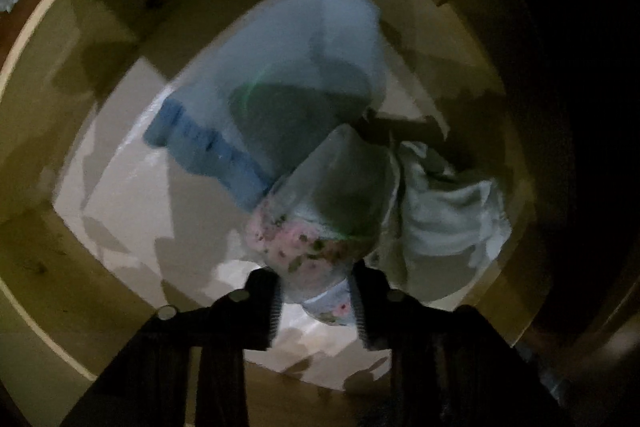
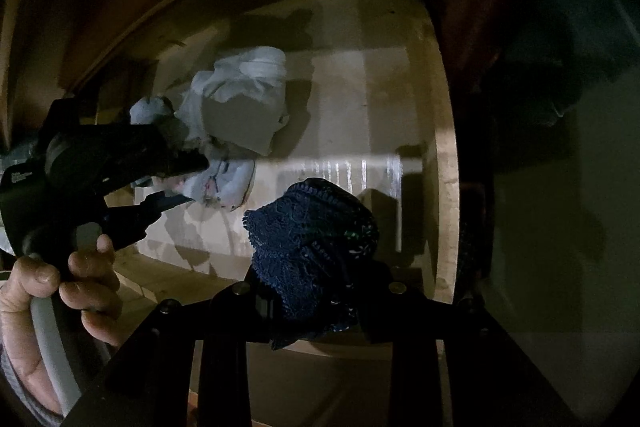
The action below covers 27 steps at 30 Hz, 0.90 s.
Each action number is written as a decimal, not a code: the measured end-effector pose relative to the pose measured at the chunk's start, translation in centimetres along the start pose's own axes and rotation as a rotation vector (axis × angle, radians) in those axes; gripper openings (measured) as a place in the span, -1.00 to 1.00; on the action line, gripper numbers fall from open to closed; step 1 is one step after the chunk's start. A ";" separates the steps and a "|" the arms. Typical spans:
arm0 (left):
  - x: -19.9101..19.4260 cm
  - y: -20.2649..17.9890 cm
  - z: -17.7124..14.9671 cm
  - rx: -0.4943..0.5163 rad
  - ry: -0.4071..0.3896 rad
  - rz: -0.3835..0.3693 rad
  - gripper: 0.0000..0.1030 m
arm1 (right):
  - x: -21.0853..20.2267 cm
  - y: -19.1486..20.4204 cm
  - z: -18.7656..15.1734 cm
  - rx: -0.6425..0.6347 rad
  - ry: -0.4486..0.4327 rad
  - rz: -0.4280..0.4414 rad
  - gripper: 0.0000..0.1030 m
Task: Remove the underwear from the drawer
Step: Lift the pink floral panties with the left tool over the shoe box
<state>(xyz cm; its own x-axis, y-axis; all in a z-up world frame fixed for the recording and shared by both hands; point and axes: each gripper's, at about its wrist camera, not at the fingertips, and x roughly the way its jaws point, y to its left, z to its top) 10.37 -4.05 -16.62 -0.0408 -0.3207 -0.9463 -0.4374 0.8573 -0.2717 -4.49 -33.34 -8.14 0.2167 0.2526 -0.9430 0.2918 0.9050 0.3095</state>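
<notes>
A home bedroom: a wooden drawer (image 1: 120, 27) holding folded underwear (image 1: 280, 75).

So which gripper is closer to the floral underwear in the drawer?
Left. The left gripper is shut on the floral underwear; the right gripper sits off to the side, holding the navy lace underwear.

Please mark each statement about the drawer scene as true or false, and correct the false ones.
1. The right tool holds a dark blue lace underwear. True.
2. The left tool is closed on a floral-print underwear. True.
3. The drawer contains no other clothing. False: a light blue garment with a darker blue waistband and a crumpled white garment lie inside.
4. The floral piece is red and plain. False: it is pale with pink flowers.
5. A bare hand grips the left tool's handle. True.
</notes>
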 end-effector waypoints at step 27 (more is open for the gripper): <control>-11.8 1.1 -6.6 0.704 -0.287 0.099 -0.68 | -0.4 1.3 0.3 -0.051 -0.079 -0.055 -0.47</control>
<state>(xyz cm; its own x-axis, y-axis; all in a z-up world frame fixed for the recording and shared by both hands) 4.46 -1.92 -4.60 0.2274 -0.1947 -0.9541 0.2354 0.9617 -0.1402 -3.95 -32.37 -7.33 0.2745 0.1760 -0.9454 0.2583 0.9335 0.2488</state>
